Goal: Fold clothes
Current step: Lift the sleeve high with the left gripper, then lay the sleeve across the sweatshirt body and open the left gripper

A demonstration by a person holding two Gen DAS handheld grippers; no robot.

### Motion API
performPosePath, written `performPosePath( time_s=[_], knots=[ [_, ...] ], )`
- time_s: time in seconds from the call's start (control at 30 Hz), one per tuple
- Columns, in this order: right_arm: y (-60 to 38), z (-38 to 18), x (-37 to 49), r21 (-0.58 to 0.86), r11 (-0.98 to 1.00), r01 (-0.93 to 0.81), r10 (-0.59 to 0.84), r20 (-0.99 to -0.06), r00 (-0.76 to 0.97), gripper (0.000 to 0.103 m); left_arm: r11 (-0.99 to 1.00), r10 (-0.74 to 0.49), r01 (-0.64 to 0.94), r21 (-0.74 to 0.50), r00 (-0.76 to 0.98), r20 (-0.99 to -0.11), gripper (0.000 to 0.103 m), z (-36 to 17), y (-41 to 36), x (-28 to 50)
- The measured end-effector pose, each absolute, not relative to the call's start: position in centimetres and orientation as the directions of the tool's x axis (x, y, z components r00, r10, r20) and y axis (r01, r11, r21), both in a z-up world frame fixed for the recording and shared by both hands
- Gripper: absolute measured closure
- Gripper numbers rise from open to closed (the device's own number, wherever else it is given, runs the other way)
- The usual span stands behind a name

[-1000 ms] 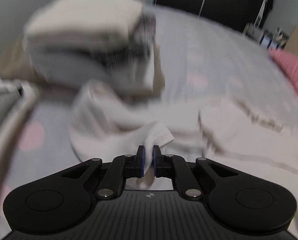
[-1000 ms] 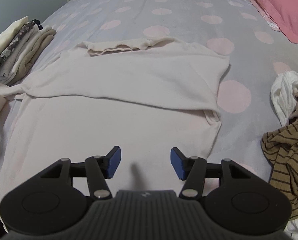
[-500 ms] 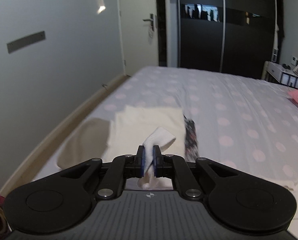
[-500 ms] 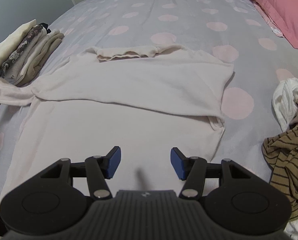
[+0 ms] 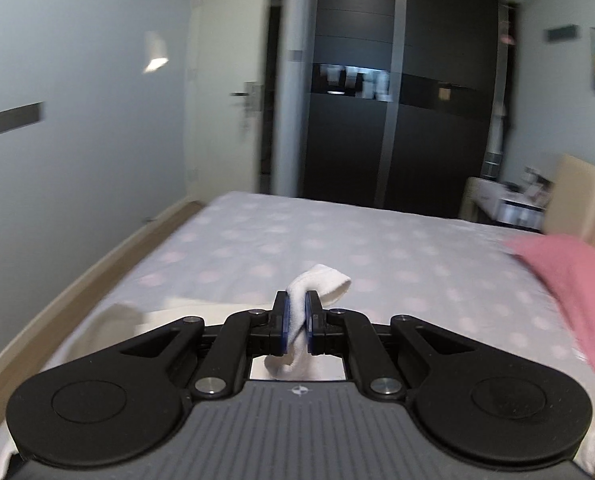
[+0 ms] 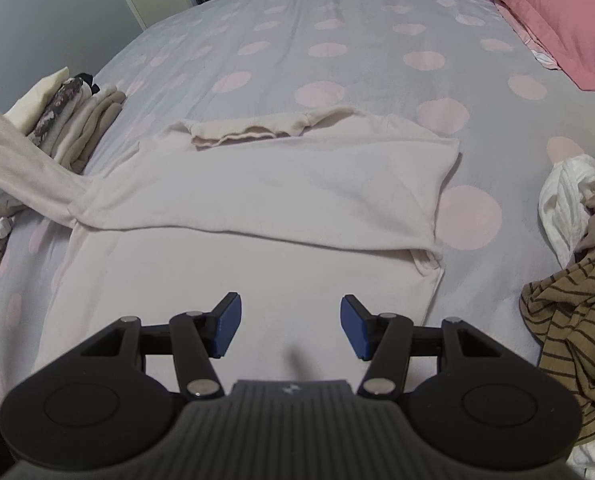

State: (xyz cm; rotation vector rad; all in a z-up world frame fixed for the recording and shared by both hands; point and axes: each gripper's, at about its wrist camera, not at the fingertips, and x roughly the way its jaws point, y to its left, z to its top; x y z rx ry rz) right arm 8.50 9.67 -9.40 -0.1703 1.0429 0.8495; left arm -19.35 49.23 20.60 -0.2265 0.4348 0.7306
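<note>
Left gripper (image 5: 296,317): fingers clenched on the white cuff (image 5: 317,286) of a sleeve, the knit bunched between the blue pads and curling out above them; the gripper is raised and looks level across the bed (image 5: 337,240) toward a dark wardrobe (image 5: 397,120), a pale door (image 5: 233,96) and a pink pillow (image 5: 569,280). Right gripper (image 6: 290,328): fingers released and spread wide, hovering low over the lower body of the pale long-sleeved top (image 6: 257,208), touching nothing that can be seen. The top lies flat on the dotted bed cover (image 6: 337,20), collar (image 6: 253,128) away from the camera; one sleeve is already folded across the chest, while the other sleeve (image 6: 25,164) rises taut out of the frame's left edge, evidently the one held by the left gripper. Progress, as judged: a stack of folded garments (image 6: 77,120) at the left is done; this top is part-way, with the held sleeve to be laid across and the body then to be folded; a heap of unfolded clothes (image 6: 577,272), striped and white, waits at the right. The right wrist view alone shows the garment's layout, the stack and the heap; the left wrist view alone shows the grip on the cuff and the room beyond, with the top itself almost wholly hidden below the gripper.
</note>
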Motion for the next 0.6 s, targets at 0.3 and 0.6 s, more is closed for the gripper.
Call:
performPosePath(
  time_s=[0.3, 0.6],
  knots=[
    [8.2, -7.7, 10.6, 0.181, 0.719, -0.671, 0.490, -0.816, 0.306, 0.043, 0.882, 0.314, -0.460, -0.105, 0.739, -0.596, 0.097, 17.8, 39.7, -7.7],
    [7.1, -6.4, 11.6, 0.161, 0.730, -0.664, 0.486, -0.805, 0.339, 0.034, 0.946, 0.113, -0.291, -0.145, 0.712, -0.693, 0.097, 10.7, 31.8, 1.3]
  ],
)
